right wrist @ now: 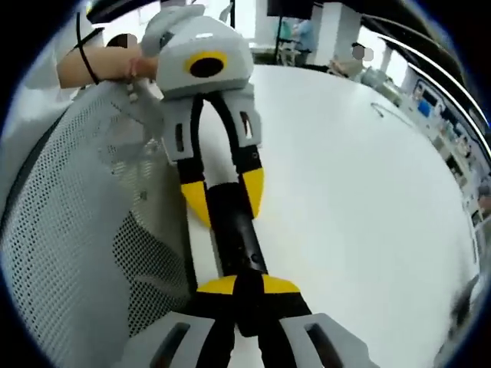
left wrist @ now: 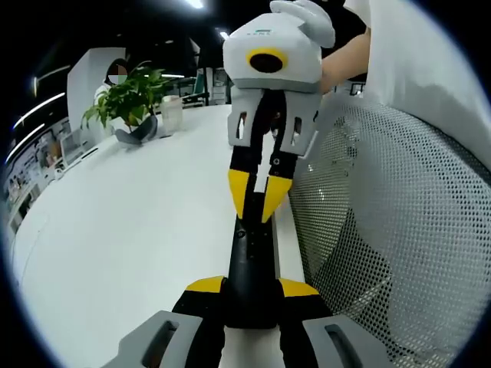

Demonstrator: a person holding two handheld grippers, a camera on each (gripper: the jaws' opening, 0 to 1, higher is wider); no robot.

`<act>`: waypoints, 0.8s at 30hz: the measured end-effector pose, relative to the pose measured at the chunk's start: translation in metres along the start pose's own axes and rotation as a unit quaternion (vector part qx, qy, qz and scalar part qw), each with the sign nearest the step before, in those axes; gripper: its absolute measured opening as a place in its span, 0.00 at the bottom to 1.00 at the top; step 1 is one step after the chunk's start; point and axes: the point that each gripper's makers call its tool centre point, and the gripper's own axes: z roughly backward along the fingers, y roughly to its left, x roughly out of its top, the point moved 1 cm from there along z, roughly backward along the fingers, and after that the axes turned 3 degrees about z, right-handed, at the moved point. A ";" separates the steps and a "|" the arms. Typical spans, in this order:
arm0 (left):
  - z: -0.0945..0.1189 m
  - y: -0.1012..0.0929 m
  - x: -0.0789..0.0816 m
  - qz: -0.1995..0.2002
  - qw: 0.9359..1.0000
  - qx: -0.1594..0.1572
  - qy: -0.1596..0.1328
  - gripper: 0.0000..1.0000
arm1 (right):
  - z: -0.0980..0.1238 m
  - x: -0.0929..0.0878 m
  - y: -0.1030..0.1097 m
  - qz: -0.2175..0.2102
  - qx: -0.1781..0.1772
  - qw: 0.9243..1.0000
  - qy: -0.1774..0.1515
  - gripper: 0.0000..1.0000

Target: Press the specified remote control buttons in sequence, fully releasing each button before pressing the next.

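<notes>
Remote [left wrist: 252, 264] | clamped end-to-end by left tongs [left wrist: 252, 295] and right tongs [left wrist: 258, 201] | above table [left wrist: 138, 222]

A white table [left wrist: 138, 230] carries a black remote [left wrist: 252, 264] at its edge, a potted plant [left wrist: 130, 103] farther off

- The right gripper [right wrist: 247, 295] rises from the bottom of the right gripper view, and its yellow-tipped jaws are closed on one end of the black remote control [right wrist: 234, 230].
- The left gripper [right wrist: 230, 201] comes from the top, and its yellow tips grip the other end of the remote control.
- The remote control lies along the edge of the white table [right wrist: 360, 192].
- A white mesh chair back [right wrist: 84, 230] stands just beside the table, on the left.
- A person's hand [right wrist: 115, 65] holds the left gripper.
</notes>
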 end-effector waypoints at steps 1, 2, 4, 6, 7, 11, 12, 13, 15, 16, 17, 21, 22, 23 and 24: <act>0.000 0.000 0.000 0.000 1.000 0.000 0.000 0.24 | 0.000 0.000 0.001 0.015 0.001 1.000 -0.005 0.06; 0.000 0.000 0.000 0.001 1.000 0.000 0.000 0.24 | 0.000 0.000 0.001 0.030 0.003 0.999 -0.010 0.06; 0.000 0.000 0.000 0.000 1.000 0.000 0.000 0.25 | 0.000 0.000 0.003 0.077 0.011 0.997 -0.007 0.06; 0.000 0.000 0.000 0.000 1.000 0.000 0.000 0.25 | -0.002 0.003 0.007 0.148 0.026 0.989 0.009 0.03; 0.000 0.000 0.000 0.000 1.000 0.001 0.001 0.25 | -0.002 0.003 0.009 0.168 0.029 0.985 0.015 0.02; 0.001 0.000 0.000 0.000 1.000 0.001 0.001 0.25 | -0.002 0.005 0.006 0.068 0.046 0.997 0.011 0.01; 0.001 0.000 0.000 0.001 1.000 0.001 0.001 0.25 | -0.003 0.005 0.005 0.058 0.048 0.997 0.010 0.00; 0.001 0.000 0.000 0.001 1.000 0.001 0.001 0.25 | -0.003 0.005 0.000 0.066 0.045 0.997 0.012 0.00; 0.001 0.000 0.000 0.001 1.000 0.001 0.000 0.25 | -0.005 0.005 0.000 0.067 0.046 0.997 0.019 0.00; 0.001 0.000 0.000 0.001 1.000 0.001 0.000 0.25 | -0.005 0.005 0.000 0.063 0.047 0.997 0.023 0.00; 0.001 0.000 0.000 0.001 1.000 0.001 0.000 0.25 | -0.005 0.004 0.001 0.067 0.046 0.996 0.023 0.00; 0.000 0.000 -0.001 0.001 1.000 0.001 0.000 0.25 | -0.003 0.004 0.003 0.089 0.026 0.996 0.012 0.00; 0.000 0.000 -0.001 0.001 1.000 0.001 0.000 0.25 | -0.003 0.003 0.004 0.091 0.022 0.996 0.009 0.00; 0.000 0.000 -0.001 0.001 1.000 0.001 0.000 0.25 | -0.002 0.003 0.004 0.087 0.018 0.996 0.005 0.00; 0.000 0.000 0.000 0.002 1.000 0.001 0.000 0.25 | -0.002 0.003 0.003 0.083 0.017 0.996 0.003 0.00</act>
